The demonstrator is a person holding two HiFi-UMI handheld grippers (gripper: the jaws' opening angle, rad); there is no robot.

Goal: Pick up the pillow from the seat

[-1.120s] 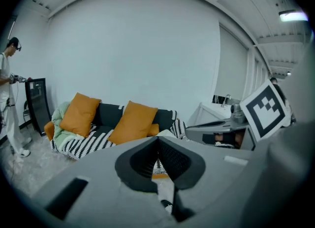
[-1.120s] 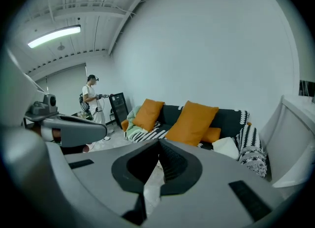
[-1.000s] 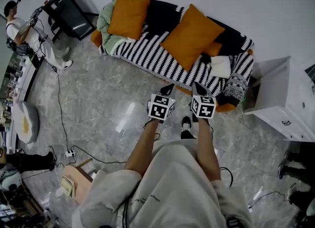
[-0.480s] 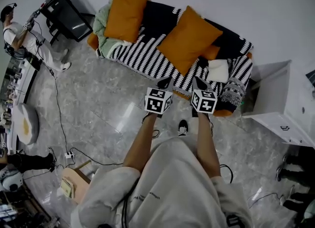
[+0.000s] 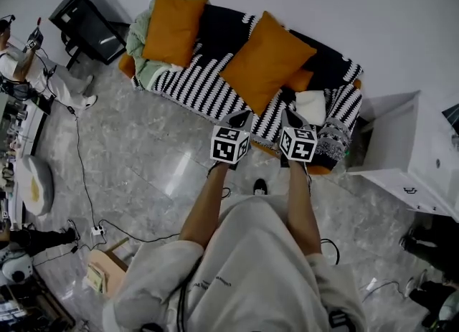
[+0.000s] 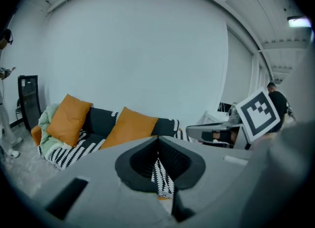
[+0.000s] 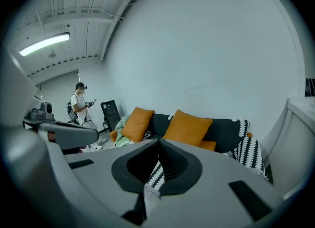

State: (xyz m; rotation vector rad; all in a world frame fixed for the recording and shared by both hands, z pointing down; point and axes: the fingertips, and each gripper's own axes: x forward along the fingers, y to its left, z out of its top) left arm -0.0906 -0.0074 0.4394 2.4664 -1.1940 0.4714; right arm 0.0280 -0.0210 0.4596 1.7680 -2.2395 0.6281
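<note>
Two orange pillows lie on a sofa draped with a black-and-white striped blanket: one at the left end, a larger one in the middle. A small white cushion rests near the sofa's right end. My left gripper and right gripper are held side by side at the sofa's front edge, just short of the middle pillow. Both stand shut and empty. The left gripper view shows its jaws closed below the middle pillow. The right gripper's jaws point toward that pillow.
A light green throw is bunched at the sofa's left end. A white cabinet stands to the right. At far left are a black stand and a person. Cables run across the marble floor, with a wooden stool behind me.
I have stepped closer to the sofa; both grippers now reach its front edge, nearer the middle pillow. Both jaws stay shut.
</note>
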